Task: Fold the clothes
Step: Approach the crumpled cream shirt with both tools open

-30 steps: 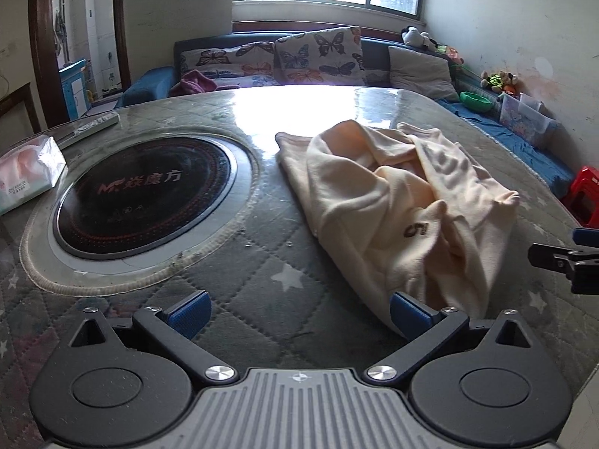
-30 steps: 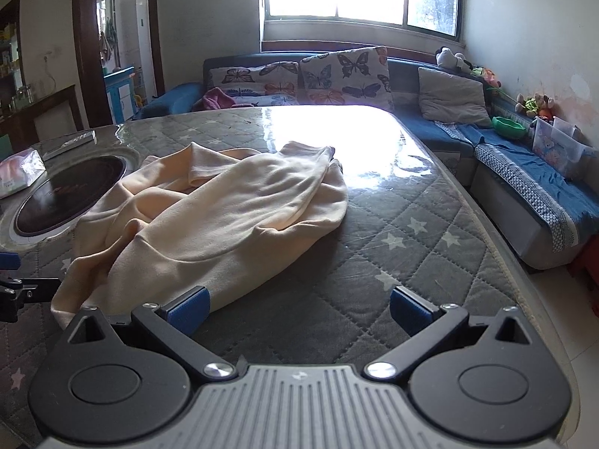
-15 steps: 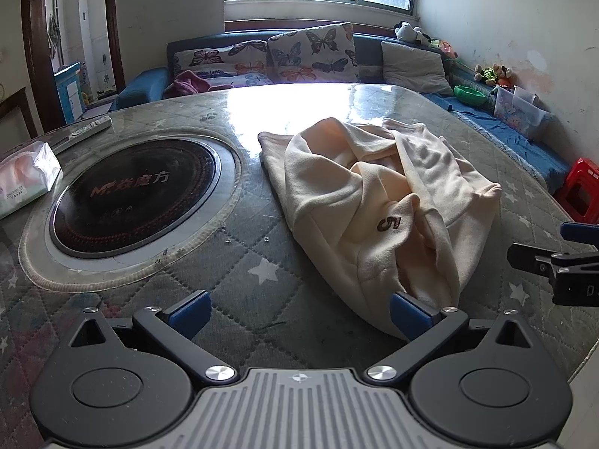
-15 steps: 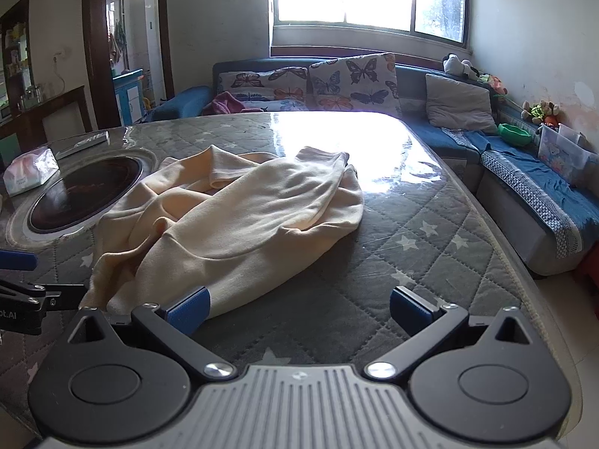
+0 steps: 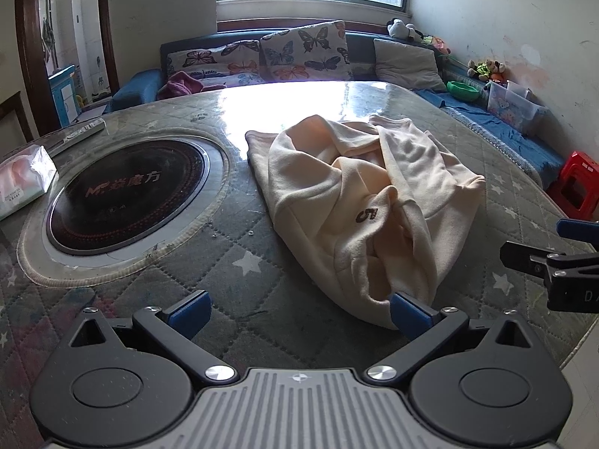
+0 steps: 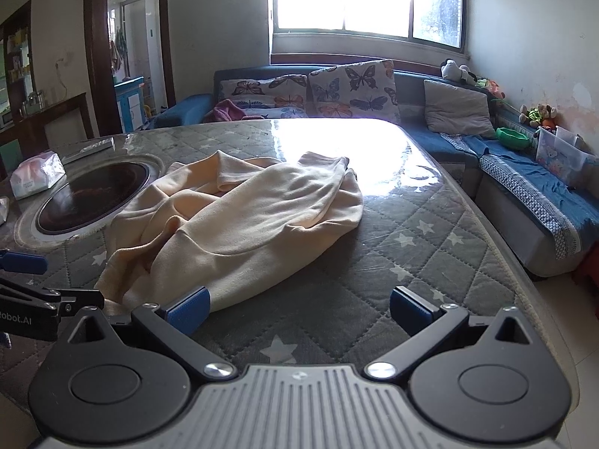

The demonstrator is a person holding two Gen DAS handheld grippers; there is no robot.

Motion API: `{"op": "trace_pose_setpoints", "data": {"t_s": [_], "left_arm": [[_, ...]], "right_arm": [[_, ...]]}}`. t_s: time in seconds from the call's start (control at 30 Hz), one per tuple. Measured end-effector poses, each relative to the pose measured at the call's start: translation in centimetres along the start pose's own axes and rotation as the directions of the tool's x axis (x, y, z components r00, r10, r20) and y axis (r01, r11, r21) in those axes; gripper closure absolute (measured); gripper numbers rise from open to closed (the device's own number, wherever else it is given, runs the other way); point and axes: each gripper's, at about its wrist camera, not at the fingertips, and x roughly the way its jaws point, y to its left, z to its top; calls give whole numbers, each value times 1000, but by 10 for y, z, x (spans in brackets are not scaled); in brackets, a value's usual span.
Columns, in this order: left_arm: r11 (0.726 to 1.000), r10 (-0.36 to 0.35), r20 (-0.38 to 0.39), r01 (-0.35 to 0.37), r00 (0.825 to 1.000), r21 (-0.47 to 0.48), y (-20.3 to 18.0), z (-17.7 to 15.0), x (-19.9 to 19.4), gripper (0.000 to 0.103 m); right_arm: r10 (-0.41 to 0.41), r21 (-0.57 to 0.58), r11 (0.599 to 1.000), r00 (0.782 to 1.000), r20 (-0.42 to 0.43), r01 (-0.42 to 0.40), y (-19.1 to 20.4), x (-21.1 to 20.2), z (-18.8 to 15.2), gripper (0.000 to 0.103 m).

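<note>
A cream sweatshirt (image 5: 359, 202) with a dark "5" lies crumpled on the quilted grey table; it also shows in the right wrist view (image 6: 239, 224). My left gripper (image 5: 297, 308) is open and empty, hovering at the near edge, its right fingertip (image 5: 406, 308) just in front of the garment's near hem. My right gripper (image 6: 297, 308) is open and empty, its left fingertip (image 6: 187, 308) close to the garment's near edge. Each gripper shows at the other view's side: the right one (image 5: 554, 262) and the left one (image 6: 41, 299).
A round black induction hob (image 5: 123, 194) is set in the table (image 5: 243, 262) left of the garment. A tissue pack (image 5: 22, 183) and a remote (image 5: 82, 131) lie at far left. A sofa (image 5: 262, 56), a plastic bin (image 5: 516, 104) and a red stool (image 5: 576, 187) stand beyond the table.
Both grippers have drawn back and risen a little, so the garment sits farther off in both views. The garment has not moved and both jaws stay open.
</note>
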Motion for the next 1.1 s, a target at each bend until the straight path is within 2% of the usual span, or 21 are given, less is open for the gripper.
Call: {"op": "trace_pose_setpoints", "data": {"t_s": [1.1], "left_arm": [[999,2,-33,-1,999,38,-14,11,8,0]], "right_arm": [[22,-15,1000,1000,-6,-22,7,7,9,0]]}}
